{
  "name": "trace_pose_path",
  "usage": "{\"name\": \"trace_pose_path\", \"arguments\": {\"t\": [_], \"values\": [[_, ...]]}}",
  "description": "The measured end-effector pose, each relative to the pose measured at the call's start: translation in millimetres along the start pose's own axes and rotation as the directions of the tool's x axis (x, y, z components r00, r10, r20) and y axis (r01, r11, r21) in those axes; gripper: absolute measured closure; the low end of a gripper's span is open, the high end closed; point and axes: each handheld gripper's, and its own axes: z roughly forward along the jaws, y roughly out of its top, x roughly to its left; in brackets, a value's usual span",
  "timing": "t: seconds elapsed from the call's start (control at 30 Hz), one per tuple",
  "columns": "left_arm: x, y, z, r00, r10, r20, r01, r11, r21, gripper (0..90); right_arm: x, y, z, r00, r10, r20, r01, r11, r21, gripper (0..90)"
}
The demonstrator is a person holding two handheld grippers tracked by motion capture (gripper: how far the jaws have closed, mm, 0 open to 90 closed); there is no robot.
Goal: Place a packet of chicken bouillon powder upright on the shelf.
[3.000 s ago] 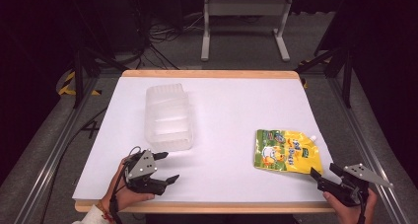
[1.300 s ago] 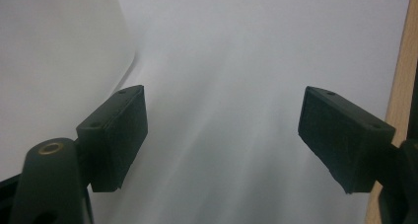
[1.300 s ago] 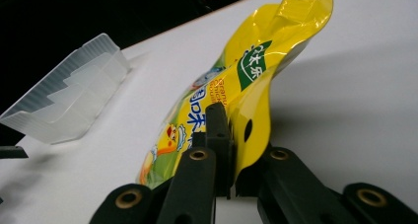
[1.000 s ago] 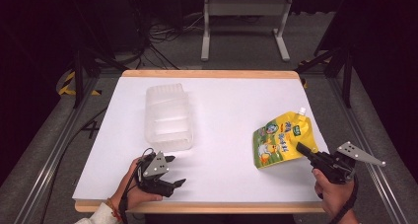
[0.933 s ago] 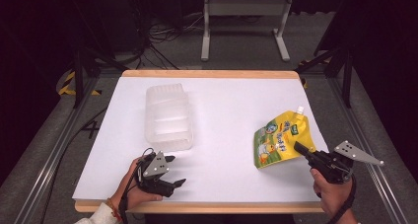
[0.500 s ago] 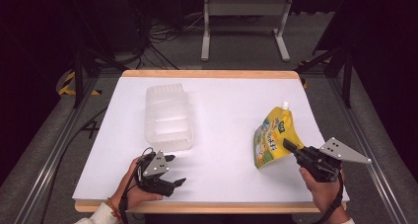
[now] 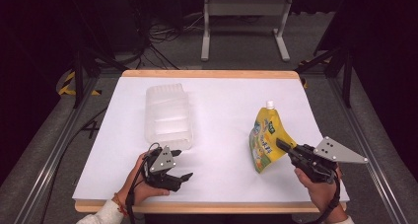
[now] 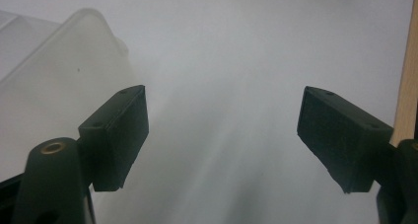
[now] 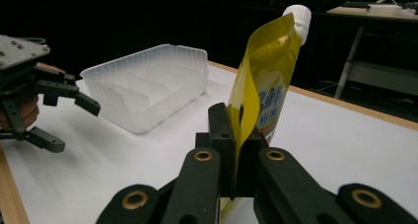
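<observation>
The right gripper [image 7: 282, 144] was clamped on the yellow pouch [image 7: 265, 137], spout up, right of the clear tray [image 7: 167, 116], while the left gripper [image 7: 181, 166], jaws apart, sat nearer it.

Bare white table [image 7: 226, 110] is lying open between the clear plastic tray [image 7: 167, 116] standing at the left and the upright yellow pouch [image 7: 266, 137] blocking the right, with the far strip passable too

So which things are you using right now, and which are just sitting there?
In use:
- yellow spouted drink pouch, pinched in the right gripper
- clear ribbed plastic tray, probably

Just there:
- grey metal stand behind the table
- black cables on the floor
</observation>
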Motion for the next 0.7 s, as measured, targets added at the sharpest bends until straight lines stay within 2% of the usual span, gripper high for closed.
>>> {"name": "trace_pose_path", "arguments": {"t": [0.1, 0.13, 0.2, 0.37, 0.47, 0.53, 0.63, 0.67, 0.7], "values": [[0.3, 4.0, 1.7, 1.0000, 0.005, -0.001, -0.005, 1.0000, -0.007, 20.3, 3.3, 1.9, 3.1, 0.9996, -0.025, -0.014, 0.026, 1.000, 0.012, 90.0], [1.1, 8.2, 2.6, 0.9998, -0.014, 0.015, 0.015, 0.9995, -0.028, 20.1, 7.8, 4.0, 6.8, 0.9980, -0.054, -0.035, 0.054, 0.998, 0.020, 90.0], [0.7, 12.2, 3.1, 0.9999, -0.009, 0.006, 0.009, 0.9993, -0.037, 19.4, 10.7, 6.6, 9.8, 0.9957, -0.073, -0.057, 0.075, 0.997, 0.026, 90.0], [0.7, 25.1, 9.4, 0.9999, 0.007, 0.012, -0.007, 0.9981, -0.061, 18.2, 17.9, 11.6, 17.3, 0.9881, -0.100, -0.117, 0.103, 0.994, 0.023, 90.0], [2.0, 31.4, 14.8, 0.9997, 0.005, 0.024, -0.003, 0.9976, -0.069, 17.6, 21.4, 13.3, 19.8, 0.9850, -0.106, -0.136, 0.110, 0.994, 0.020, 90.0], [2.7, 36.5, 20.3, 0.9994, 0.001, 0.035, 0.001, 0.9972, -0.074, 17.6, 25.9, 15.5, 22.2, 0.9797, -0.124, -0.157, 0.129, 0.992, 0.017, 90.0], [3.2, 44.3, 28.2, 0.9990, 0.010, 0.044, -0.007, 0.9972, -0.075, 17.6, 32.0, 18.2, 26.0, 0.9670, -0.154, -0.203, 0.160, 0.987, 0.011, 90.0], [3.2, 44.3, 28.2, 0.9990, 0.010, 0.044, -0.007, 0.9972, -0.075, 17.6, 32.0, 18.2, 26.0, 0.9670, -0.154, -0.203, 0.160, 0.987, 0.011, 90.0], [2.9, 46.3, 30.5, 0.9988, 0.010, 0.048, -0.007, 0.9971, -0.076, 17.5, 36.5, 19.7, 27.9, 0.9585, -0.172, -0.227, 0.180, 0.984, 0.014, 90.0]]}}
